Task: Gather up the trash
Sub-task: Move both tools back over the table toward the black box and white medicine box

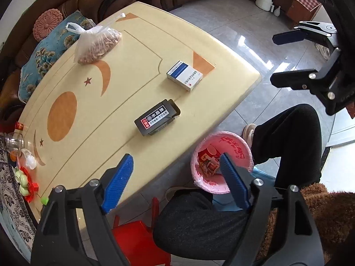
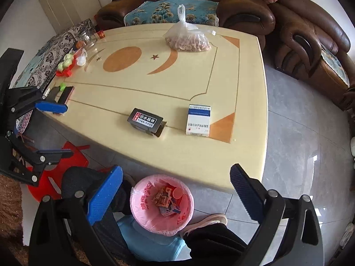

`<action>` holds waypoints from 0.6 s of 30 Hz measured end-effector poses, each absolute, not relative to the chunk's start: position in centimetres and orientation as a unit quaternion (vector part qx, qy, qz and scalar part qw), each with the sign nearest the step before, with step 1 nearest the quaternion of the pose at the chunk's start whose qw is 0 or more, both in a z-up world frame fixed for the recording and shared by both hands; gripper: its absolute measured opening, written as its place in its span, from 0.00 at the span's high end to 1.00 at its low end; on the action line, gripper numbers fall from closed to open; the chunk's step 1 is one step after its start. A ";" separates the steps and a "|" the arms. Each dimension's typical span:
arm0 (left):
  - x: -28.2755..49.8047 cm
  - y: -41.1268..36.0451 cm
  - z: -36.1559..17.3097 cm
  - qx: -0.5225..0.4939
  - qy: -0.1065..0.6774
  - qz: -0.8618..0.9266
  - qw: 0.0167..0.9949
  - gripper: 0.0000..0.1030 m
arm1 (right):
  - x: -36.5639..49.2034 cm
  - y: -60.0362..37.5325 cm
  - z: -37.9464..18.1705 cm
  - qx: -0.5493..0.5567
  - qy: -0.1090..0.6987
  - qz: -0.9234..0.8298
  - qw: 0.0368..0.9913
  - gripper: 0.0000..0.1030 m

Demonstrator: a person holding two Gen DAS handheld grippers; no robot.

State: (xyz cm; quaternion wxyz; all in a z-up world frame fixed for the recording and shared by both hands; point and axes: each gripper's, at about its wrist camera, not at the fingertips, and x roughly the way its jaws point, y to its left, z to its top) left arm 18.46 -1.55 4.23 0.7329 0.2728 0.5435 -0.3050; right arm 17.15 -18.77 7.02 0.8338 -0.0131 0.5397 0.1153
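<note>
Hovering above the cream table [image 2: 155, 155] with orange inlays, both hand-held grippers empty.

Left to right in the right wrist view:
- left hand-held gripper [image 2: 58, 130] at the left edge, blue-padded jaws apart, nothing between them.
- red and green clutter [image 2: 65, 66] plus a glass jar [image 2: 87, 36] at the table's far left end.
- dark phone [image 2: 66, 94] lying flat near the left table edge.
- red plastic stool [image 2: 71, 155] on the floor below that edge.
- black rectangular box with white Chinese lettering [image 2: 145, 122] on the table, near the front edge, one end flap open.
- pink-lined round trash bin [image 2: 142, 212] on the floor just off the front edge, between the person's legs; small printed cartons and wrappers [image 2: 166, 201] lie inside.
- clear plastic bag of brownish nuts [image 2: 188, 38] at the far side of the table, knotted top standing up.
- white-and-blue flat carton [image 2: 198, 119] on the table right of the black box, apart from it, beside the orange corner triangle.
- right hand-held gripper [image 2: 176, 186] jaws wide apart, framing the bin from above, touching nothing.
- brown leather sofa [image 2: 299, 33] behind and right of the table.

Left wrist view: left hand-held gripper [image 1: 177, 170] also spread, over the table edge and bin [image 1: 244, 146].
</note>
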 end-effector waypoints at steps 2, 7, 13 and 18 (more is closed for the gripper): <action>19.3 -1.6 4.4 0.282 0.542 -0.308 0.729 0.24 | 18.4 -19.2 7.5 -0.002 0.541 0.113 0.833 0.08; 20.6 -1.9 3.8 0.299 0.545 -0.323 0.714 0.24 | 21.8 -20.1 7.2 0.016 0.550 0.088 0.831 0.08; 22.2 -2.9 1.2 0.330 0.556 -0.338 0.684 0.24 | 25.2 -20.1 5.1 0.020 0.569 0.076 0.818 0.08; 23.8 -3.9 -1.3 0.351 0.570 -0.344 0.659 0.24 | 27.3 -20.0 3.5 0.016 0.583 0.070 0.809 0.08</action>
